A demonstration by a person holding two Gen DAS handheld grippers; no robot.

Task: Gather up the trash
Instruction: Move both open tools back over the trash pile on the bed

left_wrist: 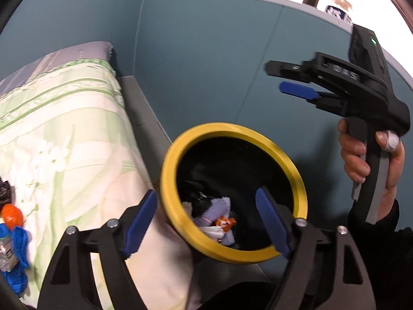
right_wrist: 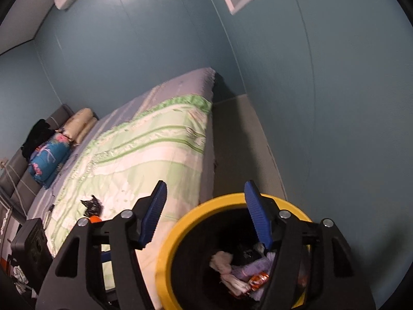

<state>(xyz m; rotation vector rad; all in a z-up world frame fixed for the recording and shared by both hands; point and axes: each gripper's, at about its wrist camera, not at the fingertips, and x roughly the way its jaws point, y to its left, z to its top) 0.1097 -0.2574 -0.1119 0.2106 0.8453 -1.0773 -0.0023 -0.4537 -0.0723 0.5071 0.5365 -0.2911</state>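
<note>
Hovering over bin (left_wrist: 233, 193), left gripper (left_wrist: 206, 222) jaws apart

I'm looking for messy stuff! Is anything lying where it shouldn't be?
Yes. Trash lies on the bed: a black wrapper on the green cover, plus an orange thing and a crumpled blue thing near the edge. It looks odd because other scraps are already in the yellow-rimmed bin beside the bed.

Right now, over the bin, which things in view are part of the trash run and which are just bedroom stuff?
Job:
- yellow-rimmed black trash bin, crumpled wrappers and tissues inside
- blue and orange litter on the bed
- black crumpled wrapper on the quilt
- left gripper and right gripper, both open, empty

Lying about:
- green floral quilt
- blue flowered pillow
- beige rolled bedding
</note>
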